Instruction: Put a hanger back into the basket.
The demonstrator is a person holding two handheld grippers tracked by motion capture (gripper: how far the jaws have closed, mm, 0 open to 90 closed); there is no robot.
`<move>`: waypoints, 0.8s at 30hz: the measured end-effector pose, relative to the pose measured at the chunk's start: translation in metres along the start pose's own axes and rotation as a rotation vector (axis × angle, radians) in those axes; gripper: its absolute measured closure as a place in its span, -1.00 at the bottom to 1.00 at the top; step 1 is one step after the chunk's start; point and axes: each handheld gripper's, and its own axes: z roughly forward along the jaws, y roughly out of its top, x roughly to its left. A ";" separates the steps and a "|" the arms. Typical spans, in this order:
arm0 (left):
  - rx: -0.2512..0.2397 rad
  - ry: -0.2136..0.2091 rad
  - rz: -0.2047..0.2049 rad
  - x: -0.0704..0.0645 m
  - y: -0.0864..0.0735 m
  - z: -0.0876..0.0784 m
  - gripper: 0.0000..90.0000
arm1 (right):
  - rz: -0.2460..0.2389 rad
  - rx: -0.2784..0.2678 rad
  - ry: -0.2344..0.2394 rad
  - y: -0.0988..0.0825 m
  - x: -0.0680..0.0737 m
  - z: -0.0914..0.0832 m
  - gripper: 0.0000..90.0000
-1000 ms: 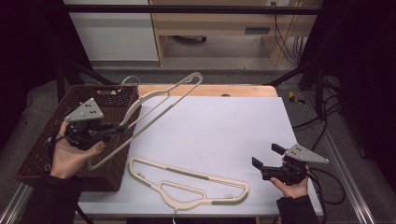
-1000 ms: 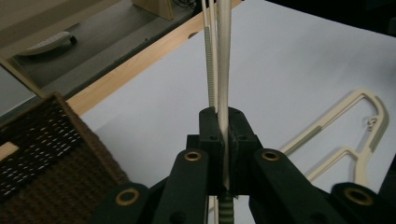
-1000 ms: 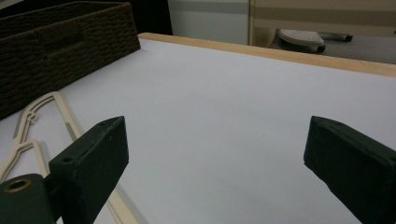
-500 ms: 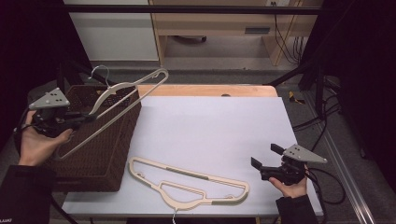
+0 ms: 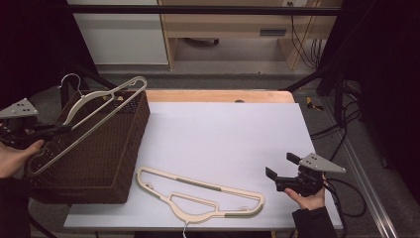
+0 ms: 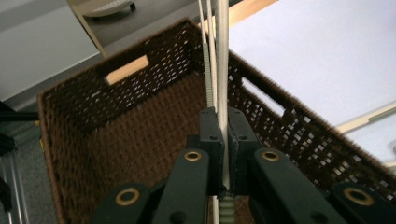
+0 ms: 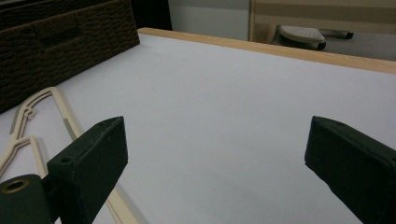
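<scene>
1. The left gripper (image 5: pixel 52 130) is clenching one cream hanger (image 5: pixel 94 111) by its lower bar; in the left gripper view the jaws are pressing tight on the thin bar (image 6: pixel 223 93) with the brown wicker basket (image 6: pixel 116 135) open below.
2. That hanger is hanging tilted over the basket (image 5: pixel 99 163), its wire hook rising above the basket's far rim and its lower corner reaching past the basket's left wall, beside the person's left hand (image 5: pixel 15 157). It is not resting inside the basket yet.
3. A second cream hanger (image 5: pixel 198 194) is lying flat on the white table (image 5: pixel 223 134), just right of the basket's near corner, touching no gripper.
4. The right gripper (image 5: pixel 282 174) is waiting well right of the basket, near the table's front right corner, with its jaws spread and nothing between them; the right gripper view shows bare tabletop between the two pads, with the flat hanger (image 7: pixel 42 121) off to one side.
5. Judging from this, the work is about half way: one hanger is being carried in and is waiting to be lowered and released, and the other is waiting to be picked up.
</scene>
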 end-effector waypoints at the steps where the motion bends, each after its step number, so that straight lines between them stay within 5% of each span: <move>1: 0.003 -0.001 -0.011 0.002 -0.004 0.001 0.93 | -0.001 0.001 0.001 0.000 0.000 0.000 -0.86; 9: 0.048 -0.013 -0.058 0.012 -0.028 0.009 0.93 | 0.000 0.002 0.000 0.000 0.000 0.000 -0.88; 20: 0.162 -0.026 -0.135 0.009 -0.050 0.055 0.93 | 0.001 0.006 0.006 0.000 0.000 0.000 -0.88; 24: 0.160 -0.031 -0.175 0.009 -0.056 0.063 0.93 | -0.001 0.009 0.002 0.000 0.000 0.001 -0.88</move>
